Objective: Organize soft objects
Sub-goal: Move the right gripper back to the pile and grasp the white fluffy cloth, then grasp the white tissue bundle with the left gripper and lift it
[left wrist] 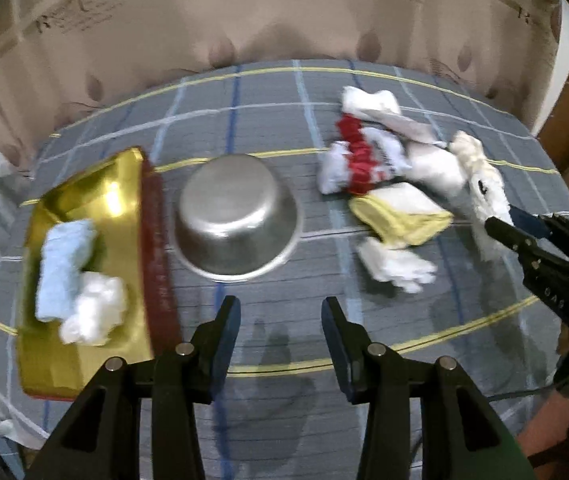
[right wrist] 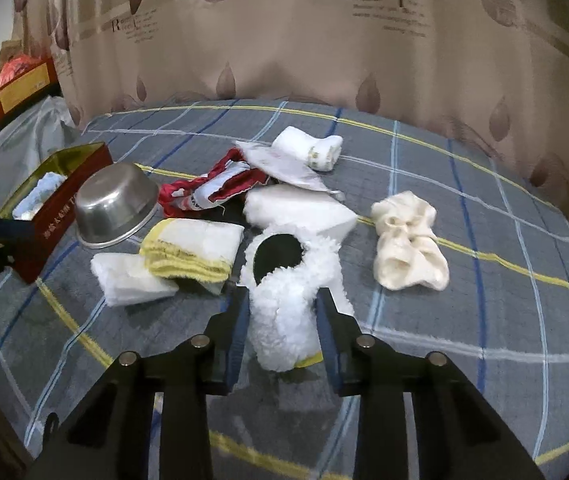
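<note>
Right gripper (right wrist: 282, 312) low centre of frame, pads pinching the fluffy white piece (right wrist: 280, 320), apparently gripped, left gripper (left wrist: 280, 316) spread over bare blanket (left wrist: 284, 360), gold box (left wrist: 84, 200) at left holding two cloths.

Upturned steel bowl (left wrist: 238, 218) on plaid cloth (left wrist: 268, 128); leaf-print curtain (right wrist: 284, 48) behind.

Surface: we see a bed (right wrist: 464, 320) under a grey plaid cover with blue, white and yellow lines.
Left side: we find a gold-lined red box (left wrist: 152, 240) and, just beside it, an upturned steel bowl (left wrist: 236, 216).
Middle: we count a loose heap, namely a red-and-white cloth (right wrist: 208, 192), a yellow-edged towel (right wrist: 196, 248) and white pieces.
Right: a cream cloth (right wrist: 408, 248) lies apart.
</note>
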`<state>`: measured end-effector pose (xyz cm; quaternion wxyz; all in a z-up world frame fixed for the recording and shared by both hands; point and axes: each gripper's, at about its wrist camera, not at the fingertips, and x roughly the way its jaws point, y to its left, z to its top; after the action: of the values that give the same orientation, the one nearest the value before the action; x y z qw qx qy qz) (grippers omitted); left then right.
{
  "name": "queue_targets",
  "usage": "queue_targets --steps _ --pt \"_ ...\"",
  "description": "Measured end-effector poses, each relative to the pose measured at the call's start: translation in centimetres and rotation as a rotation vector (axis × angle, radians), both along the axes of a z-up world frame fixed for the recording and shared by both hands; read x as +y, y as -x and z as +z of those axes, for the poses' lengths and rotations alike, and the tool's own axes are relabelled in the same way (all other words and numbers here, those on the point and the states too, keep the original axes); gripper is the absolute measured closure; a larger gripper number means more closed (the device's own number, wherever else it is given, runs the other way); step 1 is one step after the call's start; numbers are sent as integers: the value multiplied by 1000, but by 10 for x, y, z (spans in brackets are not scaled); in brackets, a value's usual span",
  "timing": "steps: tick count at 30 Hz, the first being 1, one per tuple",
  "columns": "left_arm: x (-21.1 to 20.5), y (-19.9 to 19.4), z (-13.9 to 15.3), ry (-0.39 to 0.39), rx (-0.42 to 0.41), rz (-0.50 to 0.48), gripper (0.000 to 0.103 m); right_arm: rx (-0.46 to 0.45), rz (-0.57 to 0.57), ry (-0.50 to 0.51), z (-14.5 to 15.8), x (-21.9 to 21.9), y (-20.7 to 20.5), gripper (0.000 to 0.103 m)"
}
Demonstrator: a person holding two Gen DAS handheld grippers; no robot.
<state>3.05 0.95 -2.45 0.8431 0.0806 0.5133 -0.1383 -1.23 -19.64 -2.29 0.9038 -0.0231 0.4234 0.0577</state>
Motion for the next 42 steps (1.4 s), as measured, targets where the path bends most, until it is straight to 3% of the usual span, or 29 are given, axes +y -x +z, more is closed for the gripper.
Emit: queue_targets --steps 10,13,17,27,35,37,41,42 --pt "-40 -4 11 47 -14 -93 60 93 -62 64 -8 -22 19 73" --pt "-55 -9 11 69 9 -140 50 85 -65 40 -13 -24 20 71" --pt "-80 -17 -2 39 45 -189 49 79 -67 26 -19 -23 21 69" --pt "-97 -33 -55 -20 160 -165 49 81 -61 -3 -24 -27 22 65" --pt "-86 -38 -63 16 172 -135 49 85 -65 -23 -26 -29 21 63" --pt "-82 -40 -65 25 162 -115 54 86 -69 -29 -27 -30 21 63" --pt "-71 -41 -63 47 161 -103 79 88 -73 -30 -27 -30 20 61" --pt "-68 -40 -64 58 169 -101 81 91 -74 -28 -28 -30 20 61"
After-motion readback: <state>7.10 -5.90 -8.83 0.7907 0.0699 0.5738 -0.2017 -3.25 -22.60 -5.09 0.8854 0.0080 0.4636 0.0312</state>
